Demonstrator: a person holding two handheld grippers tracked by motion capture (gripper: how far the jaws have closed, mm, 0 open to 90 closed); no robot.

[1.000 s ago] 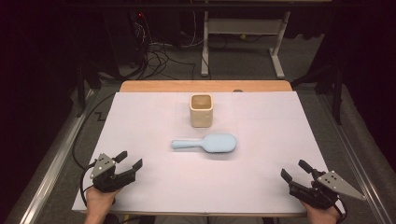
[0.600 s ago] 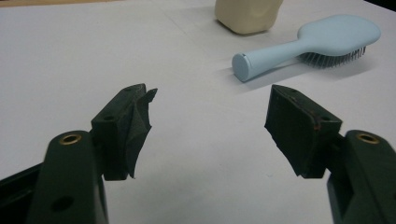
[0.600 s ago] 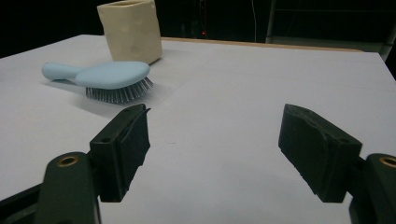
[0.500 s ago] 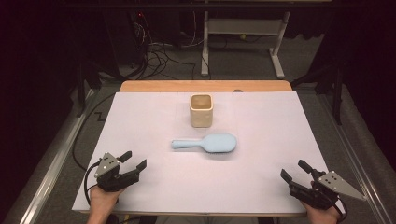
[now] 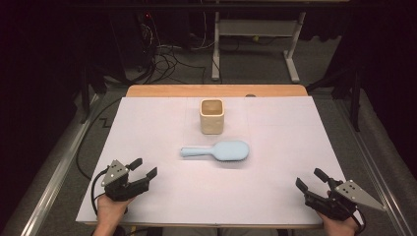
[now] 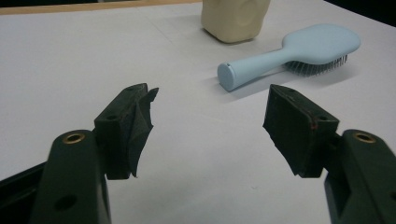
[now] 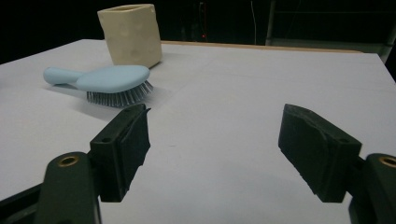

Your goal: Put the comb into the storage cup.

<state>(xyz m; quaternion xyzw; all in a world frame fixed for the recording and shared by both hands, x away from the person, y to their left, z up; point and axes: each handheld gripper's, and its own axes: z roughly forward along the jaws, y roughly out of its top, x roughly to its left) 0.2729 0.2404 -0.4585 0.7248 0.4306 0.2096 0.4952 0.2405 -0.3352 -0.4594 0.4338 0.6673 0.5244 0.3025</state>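
The hairbrush (image 5: 216, 151) lay bristles-down across the table (image 5: 295, 128), handle toward your left tool (image 5: 140, 169); your left and right tool (image 5: 311, 181) gaped wide, empty.

Your hairbrush (image 5: 216, 151) looks like smooth, satin pale-blue plastic, with fine grey bristles (image 7: 117, 97) underneath. The cream holder (image 5: 212, 116) reads as matt, dimpled ceramic (or plastic, hard to tell). You've got matt white sheeting on the table (image 5: 295, 147), a bare wood strip (image 5: 216, 91) behind, and matt black jaw pads with ragged edges.
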